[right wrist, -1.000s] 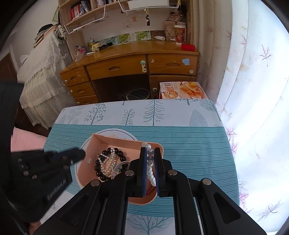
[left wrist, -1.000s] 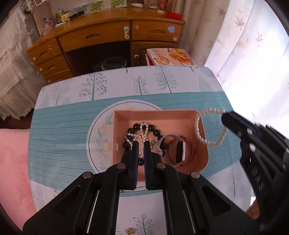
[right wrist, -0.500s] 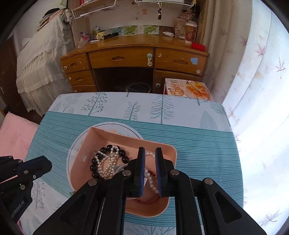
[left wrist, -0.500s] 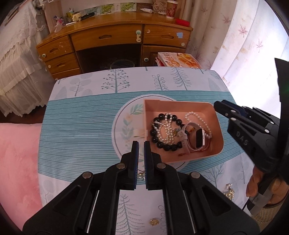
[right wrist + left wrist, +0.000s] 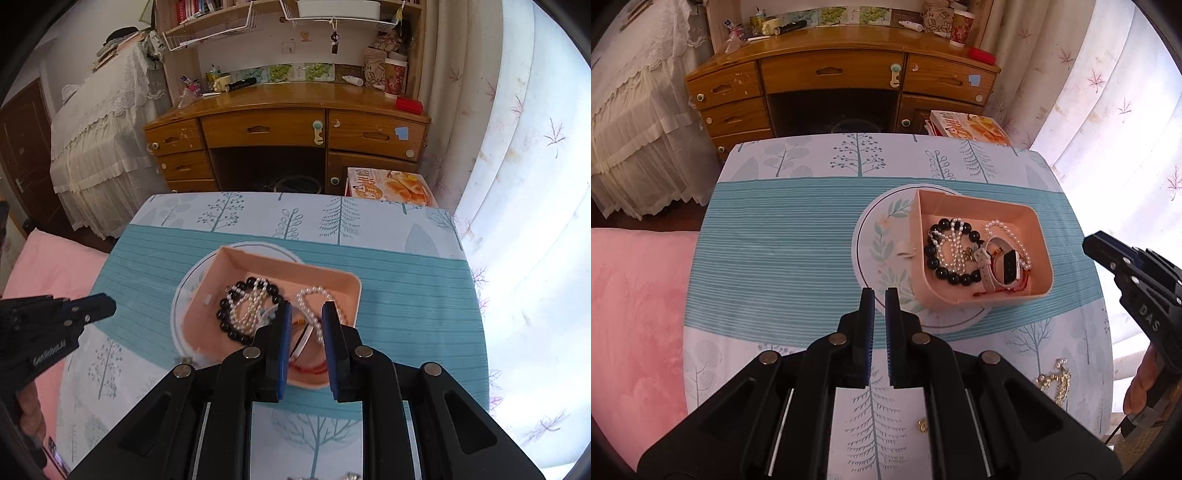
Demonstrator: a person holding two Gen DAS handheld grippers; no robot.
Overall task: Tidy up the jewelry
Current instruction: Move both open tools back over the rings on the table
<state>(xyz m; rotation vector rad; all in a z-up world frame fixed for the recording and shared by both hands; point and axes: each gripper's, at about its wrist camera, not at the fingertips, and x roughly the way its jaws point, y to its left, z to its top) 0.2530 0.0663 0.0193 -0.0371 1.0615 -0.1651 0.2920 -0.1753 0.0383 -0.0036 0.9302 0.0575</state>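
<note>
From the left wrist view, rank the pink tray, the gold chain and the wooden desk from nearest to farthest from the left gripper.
Measured from the left gripper:
1. Pink tray, just ahead to the right.
2. Gold chain, lying on the tablecloth to the near right.
3. Wooden desk, beyond the table's far edge.

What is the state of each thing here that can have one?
Left gripper: fingers nearly closed, empty.
Right gripper: fingers open, empty, over the tray.
Pink plastic tray: open-topped, upright, holds jewelry.
White pearl bracelet: lying inside the tray.
Black bead bracelet: inside the tray.
Gold chain: outside the tray, on the tablecloth.
</note>
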